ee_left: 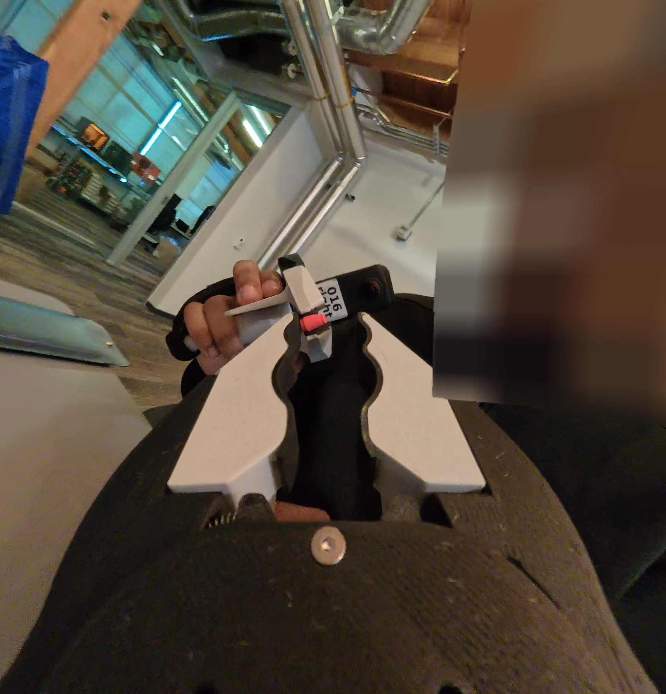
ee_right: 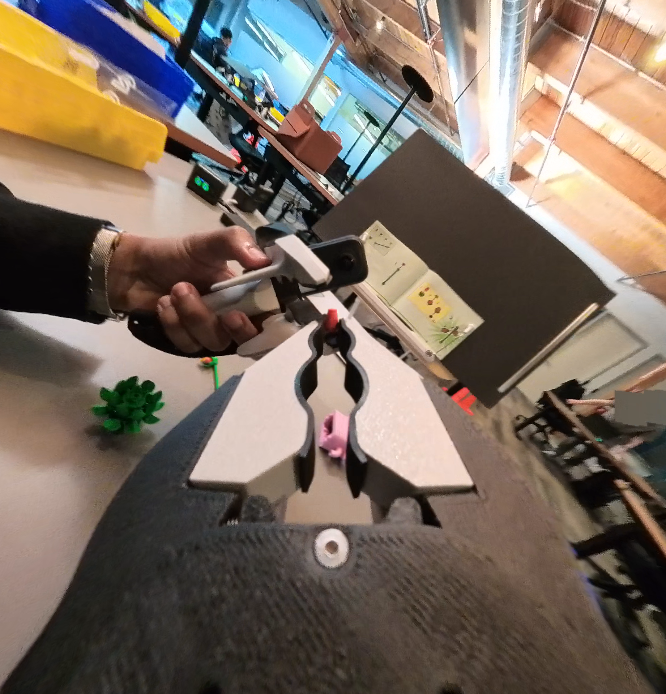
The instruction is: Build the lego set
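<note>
Between the tips of my right gripper [ee_right: 331,327] sits a small red piece [ee_right: 331,317], held in the air above the desk [ee_right: 42,488], with the jaws closed tight on it. My left gripper [ee_left: 324,319] is facing it from the opposite side. Its jaws are wide apart and hold nothing, and from its own camera the red piece shows just beyond its tips, though I cannot tell whether anything touches.

Lower down, a pink piece [ee_right: 334,432] lies on the desk below the right gripper. A green leafy piece [ee_right: 128,405] and a thin green stem [ee_right: 213,370] lie farther to the left. An open instruction booklet [ee_right: 418,296] is propped up behind them, and a yellow bin [ee_right: 61,105] stands at the far edge.

I judge this to be a mid-air handover or regrip of the red piece before it gets pressed onto something, so the build looks at an early stage with the parts scattered. Next I would bring the left jaws squarely around the red piece, close them gently, and only then release the right, because so small a part could easily twist or drop
</note>
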Available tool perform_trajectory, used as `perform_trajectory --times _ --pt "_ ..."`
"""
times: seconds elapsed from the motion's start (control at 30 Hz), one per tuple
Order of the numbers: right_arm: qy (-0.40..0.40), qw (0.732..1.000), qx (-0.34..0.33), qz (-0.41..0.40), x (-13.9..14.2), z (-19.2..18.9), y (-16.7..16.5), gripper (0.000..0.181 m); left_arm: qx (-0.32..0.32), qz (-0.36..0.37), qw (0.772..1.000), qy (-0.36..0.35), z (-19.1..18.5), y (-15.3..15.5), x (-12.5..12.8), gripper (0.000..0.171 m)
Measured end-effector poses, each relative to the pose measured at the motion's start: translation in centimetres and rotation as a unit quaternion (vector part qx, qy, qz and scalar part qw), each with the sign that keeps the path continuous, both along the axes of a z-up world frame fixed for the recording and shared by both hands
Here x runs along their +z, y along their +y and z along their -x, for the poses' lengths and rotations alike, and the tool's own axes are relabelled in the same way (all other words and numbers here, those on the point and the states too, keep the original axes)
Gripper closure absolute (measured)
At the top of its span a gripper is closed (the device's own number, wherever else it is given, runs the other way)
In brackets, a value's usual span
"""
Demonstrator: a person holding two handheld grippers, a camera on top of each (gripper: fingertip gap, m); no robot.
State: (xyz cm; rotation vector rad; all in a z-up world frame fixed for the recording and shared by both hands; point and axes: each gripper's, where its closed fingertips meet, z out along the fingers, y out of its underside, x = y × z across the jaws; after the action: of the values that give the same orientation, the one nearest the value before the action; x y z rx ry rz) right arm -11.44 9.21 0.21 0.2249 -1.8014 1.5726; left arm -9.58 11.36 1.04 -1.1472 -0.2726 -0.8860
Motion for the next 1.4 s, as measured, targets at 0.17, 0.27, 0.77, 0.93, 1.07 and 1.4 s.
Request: perform_trajectory --times 0.17,0.27,0.77,0.93,1.07,1.4 --pt "0.073 0.996 -0.040 -0.038 0.6 -0.7 -0.1 0.176 -0.023 -0.013 1.000 -0.003 -0.7 -0.1 0.6 0.147" --pt "0.100 0.992 -0.058 -0.052 0.6 -0.9 0.0 0.176 -0.019 -0.008 1.000 0.002 -0.8 -0.1 0.7 0.149" --pt "0.092 0.992 -0.063 -0.056 0.2 -0.9 0.4 0.176 -0.008 -0.002 1.000 -0.014 0.1 -0.2 0.0 0.162" --pt "0.084 0.992 -0.067 -0.061 -0.3 -0.4 0.5 0.174 0.021 0.012 1.000 -0.013 1.0 -0.2 -0.6 0.161" --pt "0.093 0.991 -0.070 -0.071 -0.6 -0.3 0.4 0.174 0.045 0.020 0.999 -0.005 1.5 -0.4 -0.7 0.162" --pt "0.101 0.989 -0.080 -0.071 -0.7 0.0 0.5 0.173 0.041 0.044 0.998 0.000 1.3 -0.1 -1.3 0.161"
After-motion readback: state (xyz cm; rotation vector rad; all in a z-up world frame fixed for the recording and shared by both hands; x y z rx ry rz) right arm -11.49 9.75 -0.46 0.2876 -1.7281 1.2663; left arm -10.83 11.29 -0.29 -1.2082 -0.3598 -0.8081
